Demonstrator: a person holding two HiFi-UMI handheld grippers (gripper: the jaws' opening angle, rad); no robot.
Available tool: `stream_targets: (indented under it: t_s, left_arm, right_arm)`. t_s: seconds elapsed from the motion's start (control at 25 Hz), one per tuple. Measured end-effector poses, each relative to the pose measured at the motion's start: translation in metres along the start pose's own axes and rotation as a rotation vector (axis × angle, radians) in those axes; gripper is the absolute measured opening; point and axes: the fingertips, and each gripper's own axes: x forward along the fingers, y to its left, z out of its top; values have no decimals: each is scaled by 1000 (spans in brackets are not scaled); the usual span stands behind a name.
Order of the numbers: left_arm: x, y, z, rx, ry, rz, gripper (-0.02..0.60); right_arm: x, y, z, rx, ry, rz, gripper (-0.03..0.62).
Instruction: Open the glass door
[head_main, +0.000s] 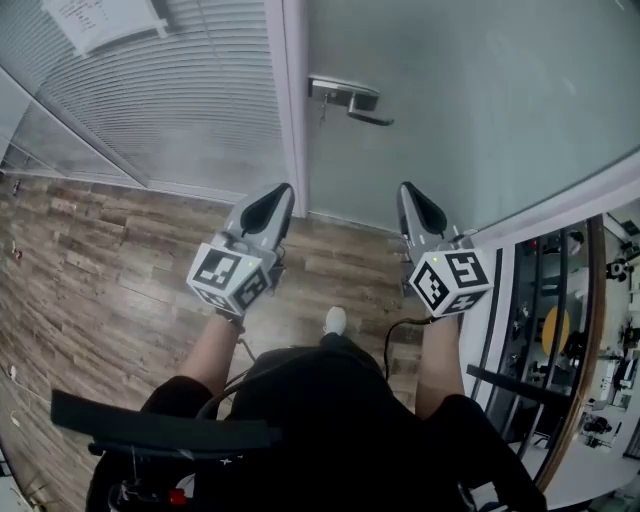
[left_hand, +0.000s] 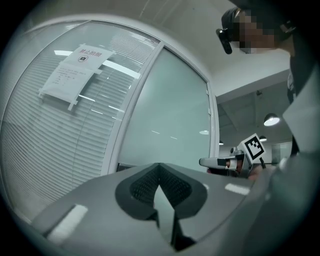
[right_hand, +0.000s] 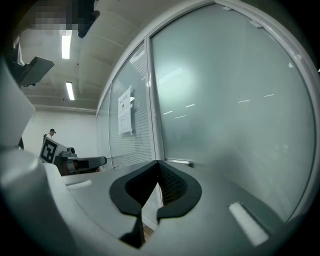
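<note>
The left gripper is shut tight. In the left gripper view its two dark pads meet at the tip, and nothing is between them. The right gripper is shut tight too. In the right gripper view its jaws press together, and they hold nothing. Both grippers point at the glass door, which is farther away. Neither one touches it. The door is frosted and closed. Its silver handle sticks out near the door's left edge. In the head view the handle sits farther off than the gripper tips and between them, well apart from both. The right gripper view shows the handle just past the tip of the shut jaws, but not touching them. Left of the door is a white post, then a glass wall with blinds. A paper sign hangs on that wall. Below is a brown wood floor, and one shoe shows near the person.
</note>
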Motion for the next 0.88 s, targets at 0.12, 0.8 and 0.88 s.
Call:
stream_targets:
  t_s: [0.12,0.8,0.88]
  left_arm:
    - [22,2,-5,1,9,24,2]
    - [75,28,-11,10,24,96,2]
    - [77,34,-9,3,21,79,2]
  right_arm:
    - [16,-17,-5,-16,22,24,2]
    - [98,-68,-40,-164,125,37,3]
    - [105,-68,-40,-206,134,13,3]
